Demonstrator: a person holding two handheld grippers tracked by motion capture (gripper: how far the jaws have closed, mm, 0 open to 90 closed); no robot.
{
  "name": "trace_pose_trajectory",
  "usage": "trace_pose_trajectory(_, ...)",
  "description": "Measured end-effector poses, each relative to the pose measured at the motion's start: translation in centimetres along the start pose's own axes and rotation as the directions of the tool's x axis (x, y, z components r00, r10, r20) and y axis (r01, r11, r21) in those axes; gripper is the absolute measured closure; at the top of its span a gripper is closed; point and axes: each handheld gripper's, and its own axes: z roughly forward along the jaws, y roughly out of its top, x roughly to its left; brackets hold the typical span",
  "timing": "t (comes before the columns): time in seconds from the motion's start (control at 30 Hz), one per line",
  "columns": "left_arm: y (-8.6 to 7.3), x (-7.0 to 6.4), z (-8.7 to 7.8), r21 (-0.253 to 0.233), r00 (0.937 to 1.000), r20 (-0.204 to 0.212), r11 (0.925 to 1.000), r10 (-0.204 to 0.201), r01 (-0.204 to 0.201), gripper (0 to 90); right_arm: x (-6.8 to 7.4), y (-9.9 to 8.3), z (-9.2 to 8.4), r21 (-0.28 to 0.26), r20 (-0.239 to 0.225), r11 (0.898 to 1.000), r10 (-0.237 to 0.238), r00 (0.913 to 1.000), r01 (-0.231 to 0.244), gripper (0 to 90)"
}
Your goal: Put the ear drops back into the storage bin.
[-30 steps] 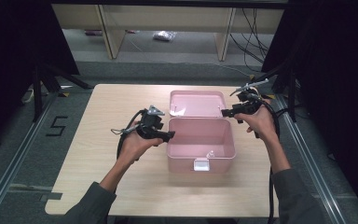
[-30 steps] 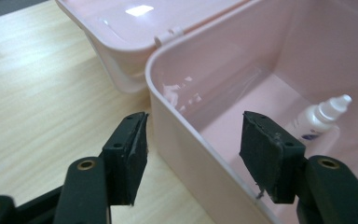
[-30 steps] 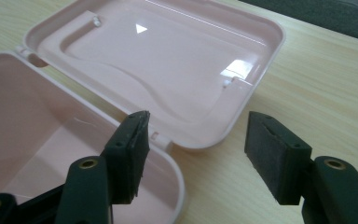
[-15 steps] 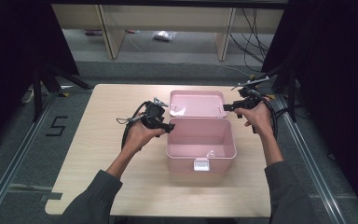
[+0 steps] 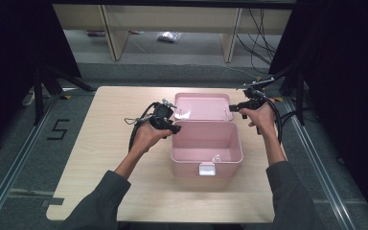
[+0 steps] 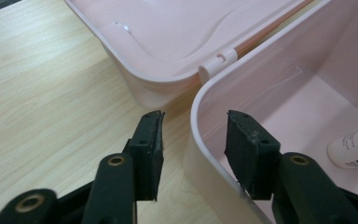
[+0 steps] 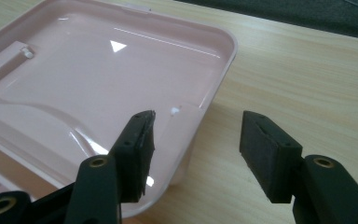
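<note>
- Presently, the left gripper [image 6: 193,149] stands parted astride the near-left rim of the pink box [image 5: 206,148]: one jaw is outside the wall over the table [image 5: 100,158], the other inside the box. A gap shows between each pad and the wall, so nothing is pinched.
- Its jaws have just been closing, with the box wall between them.
- The right gripper [image 7: 196,149] is spread over the outer corner of the lid [image 5: 202,106], which lies folded back flat on the table behind the box. One jaw hangs over the lid's inner face, the other over bare wood beside it; whether a pad touches the rim cannot be told.
- Its jaws have narrowed slightly over the last second, with the lid's corner between them.
- The box sits open near the middle of the table, its white latch [image 5: 206,168] facing the person. A small white bottle [image 6: 354,148] lies on its floor.
- Against the earlier high view, both hands have moved towards the far side of the table: the left from beside the box's side wall up to its rear corner by the hinge [image 6: 219,63], the right in along the lid's edge.
</note>
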Motion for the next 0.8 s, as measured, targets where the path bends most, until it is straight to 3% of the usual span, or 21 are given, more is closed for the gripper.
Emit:
trace_pose_trajectory(0.03, 0.0, 0.0, 0.1, 0.006, 1.0000, -0.003, 1.0000, 0.006, -0.006, 58.2, 0.0, 0.0, 0.1, 0.002, 0.011, 1.000, -0.001, 0.9999, 0.001, 46.2)
trace_pose_trajectory(0.1, 0.1, -0.1, 0.2, 0.008, 1.0000, -0.006, 1.0000, 0.002, -0.002, 60.4, 0.2, 0.0, 0.3, -0.006, 0.003, 0.999, 0.050, 0.9988, -0.050, 46.5)
trace_pose_trajectory(0.17, 0.3, -0.1, 0.2, -0.006, 0.9999, -0.016, 1.0000, -0.004, 0.004, 62.9, -0.1, 0.2, 0.3, -0.016, 0.008, 1.000, 0.005, 1.0000, -0.005, 47.0)
trace_pose_trajectory(0.23, 0.4, -0.2, 0.2, -0.006, 1.0000, -0.008, 1.0000, 0.000, -0.001, 65.6, 0.1, 0.4, 0.2, 0.001, 0.005, 1.000, 0.014, 0.9999, -0.014, 47.2)
trace_pose_trajectory(0.27, 0.4, -0.3, 0.2, -0.005, 0.9999, -0.014, 1.0000, 0.005, -0.005, 67.1, 0.0, 0.4, 0.3, -0.018, 0.014, 1.000, 0.004, 0.9999, -0.004, 47.7)
trace_pose_trajectory(0.3, 0.3, -0.3, 0.1, -0.007, 0.9998, -0.018, 1.0000, 0.007, -0.007, 68.8, 0.2, 0.4, 0.4, -0.025, 0.003, 0.999, 0.037, 0.9993, -0.037, 48.0)
trace_pose_trajectory(0.33, 0.4, -0.2, 0.1, -0.006, 0.9999, -0.012, 1.0000, 0.001, -0.002, 70.6, 0.0, 0.6, 0.3, -0.006, 0.017, 1.000, 0.005, 0.9998, -0.004, 48.5)
trace_pose_trajectory(0.4, 0.3, -0.3, 0.0, -0.016, 1.0000, -0.002, 0.9999, -0.006, 0.006, 74.6, 0.1, 0.7, 0.6, -0.016, 0.009, 1.000, 0.013, 0.9999, -0.013, 49.8)
trace_pose_trajectory(0.43, 0.3, -0.3, -0.1, -0.016, 1.0000, -0.003, 0.9999, -0.002, 0.002, 76.5, 0.0, 0.8, 0.7, -0.007, 0.016, 1.000, -0.009, 0.9998, 0.009, 50.9)
trace_pose_trajectory(0.47, 0.3, -0.3, -0.1, -0.015, 1.0000, -0.006, 0.9999, 0.003, -0.003, 76.8, 0.4, 0.9, 1.0, -0.018, 0.016, 0.999, 0.031, 0.9994, -0.031, 51.4)
trace_pose_trajectory(0.53, 0.4, -0.4, -0.1, -0.018, 0.9999, -0.016, 0.9998, 0.007, -0.008, 77.3, 0.1, 1.1, 1.1, -0.021, 0.025, 1.000, -0.010, 0.9997, 0.010, 55.0)
trace_pose_trajectory(0.57, 0.4, -0.4, -0.1, -0.018, 0.9999, -0.016, 0.9998, 0.005, -0.005, 77.8, 0.2, 1.3, 1.2, -0.029, 0.013, 1.000, 0.013, 0.9998, -0.013, 55.4)
trace_pose_trajectory(0.63, 0.4, -0.4, -0.1, -0.017, 0.9999, -0.016, 0.9998, 0.000, 0.000, 78.2, 0.5, 1.4, 1.5, -0.021, 0.031, 0.998, 0.057, 0.9979, -0.057, 56.3)
trace_pose_trajectory(0.67, 0.4, -0.4, -0.1, -0.017, 0.9999, -0.017, 0.9999, 0.001, -0.002, 78.3, 0.1, 1.5, 1.7, -0.013, 0.040, 1.000, 0.010, 0.9991, -0.009, 56.9)
trace_pose_trajectory(0.8, 0.4, -0.4, -0.1, -0.019, 0.9999, -0.016, 0.9998, 0.002, -0.003, 78.3, 0.2, 1.7, 2.3, -0.026, 0.058, 0.999, 0.045, 0.9973, -0.043, 59.3)
